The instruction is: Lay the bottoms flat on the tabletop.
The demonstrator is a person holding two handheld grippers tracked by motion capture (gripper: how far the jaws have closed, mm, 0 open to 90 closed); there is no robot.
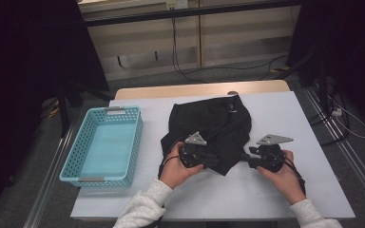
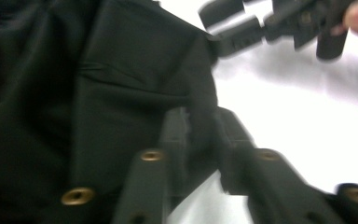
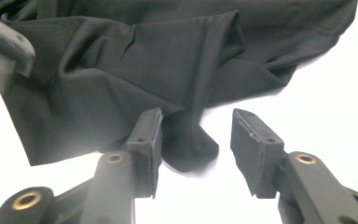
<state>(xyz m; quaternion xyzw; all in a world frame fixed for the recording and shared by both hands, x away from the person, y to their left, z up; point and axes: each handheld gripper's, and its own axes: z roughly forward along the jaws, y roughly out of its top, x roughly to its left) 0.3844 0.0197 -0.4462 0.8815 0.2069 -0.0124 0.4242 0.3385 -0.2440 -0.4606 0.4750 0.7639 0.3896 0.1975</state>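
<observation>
On the white table (image 1: 275, 118), beside a blue basket (image 1: 104, 145), the black garment (image 1: 209, 128) lay crumpled, its near edge pinched in the left gripper (image 2: 196, 135) while the right gripper (image 3: 196, 142) gaped around a corner, likely needing to clamp before folding.

One black garment (image 1: 211, 130); one blue basket (image 1: 105, 145); two tools: left tool (image 1: 208, 159), right tool (image 1: 247, 156).

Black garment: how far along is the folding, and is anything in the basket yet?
The black garment lies bunched on the white table, partly gathered, not neatly folded. The left gripper has its jaws around a fold of cloth at the near edge. The right gripper stands open beside a corner. The blue basket holds nothing, so finishing the fold probably remains.
</observation>
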